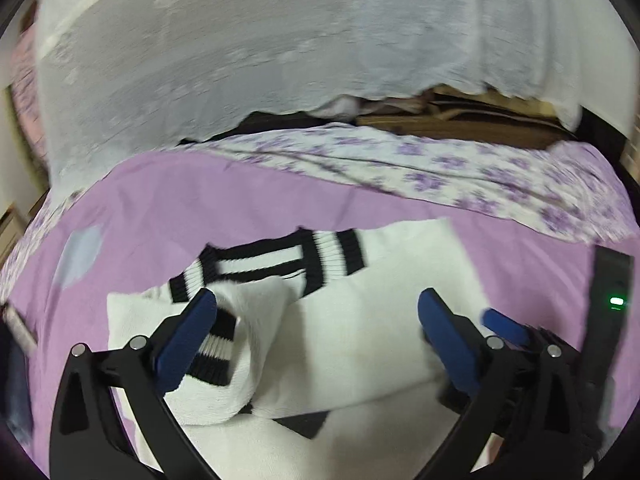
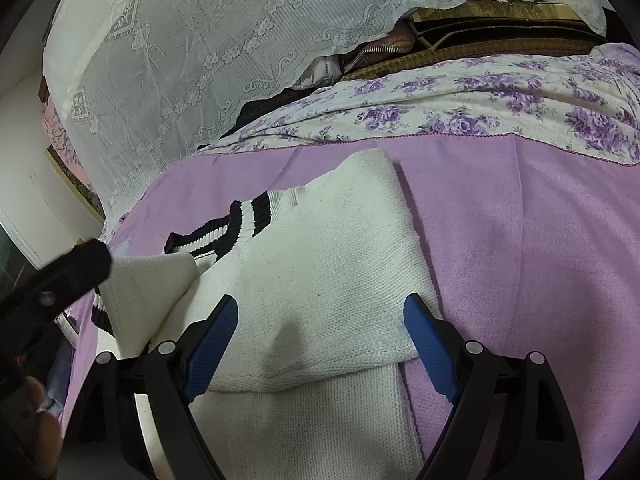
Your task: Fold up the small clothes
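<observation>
Left wrist view shows a white knitted sweater with black-and-white ribbed stripes (image 1: 340, 320) lying partly folded on a lilac cotton bedspread (image 1: 240, 208). One striped sleeve cuff (image 1: 216, 356) is folded across the body, lying at about eight o'clock against the inner face of a blue pad. The left gripper (image 1: 316, 320) is released, its jaws spread wide over the knit and grasping nothing.

Right wrist view shows the right gripper (image 2: 320, 328) also released, jaws apart, poised over the doubled white panel; the sweater's folded edge (image 2: 320, 380) runs across at six o'clock. A white lace curtain (image 2: 200, 60) hangs at eleven o'clock, and a purple floral sheet (image 2: 480, 108) lies at one o'clock.

With nothing pinned, the loose sleeve could, I judge, slide off and undo the fold. A pad tip may also snag the open knit, dragging a single layer and skewing the stack. Soft bedding underneath may let the stack shift.
</observation>
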